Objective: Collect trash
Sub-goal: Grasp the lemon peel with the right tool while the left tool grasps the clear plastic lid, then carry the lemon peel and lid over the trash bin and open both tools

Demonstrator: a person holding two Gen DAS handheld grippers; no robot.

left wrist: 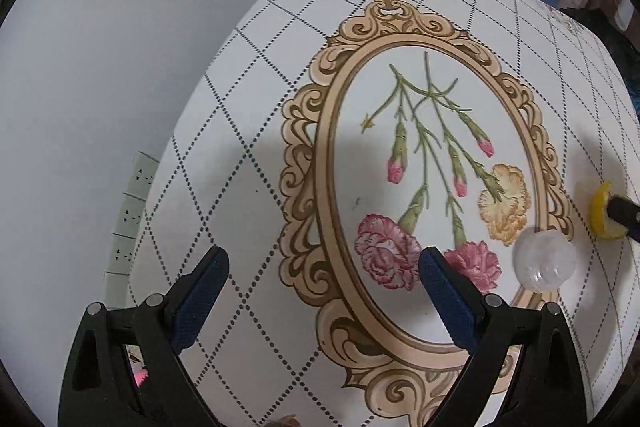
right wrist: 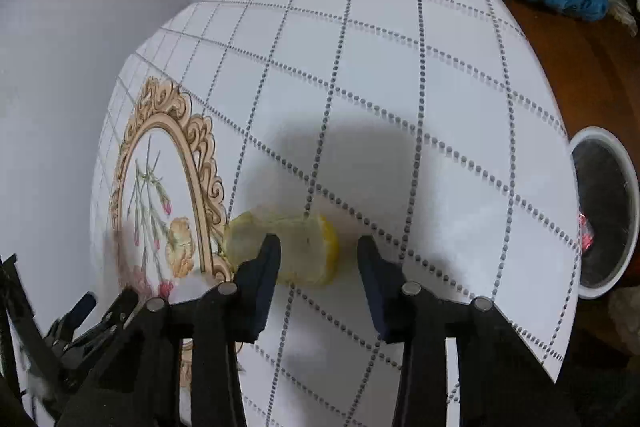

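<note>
On the flower-print table (right wrist: 400, 67), the right gripper (right wrist: 318, 255) hovers with jaws spread at a lemon peel (right wrist: 296, 251), one finger across it and nothing gripped; the likely next move is to centre, close, and carry it to the bin (right wrist: 628, 187) off the table's right edge. The left gripper (left wrist: 324, 279) waits, jaws wide and empty. Only its camera shows a clear plastic dome (left wrist: 544, 261) beside the peel; only the right shows the bin.

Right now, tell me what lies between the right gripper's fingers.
The yellow peel on the tablecloth, reaching past the left finger. The right wrist view shows it.
</note>
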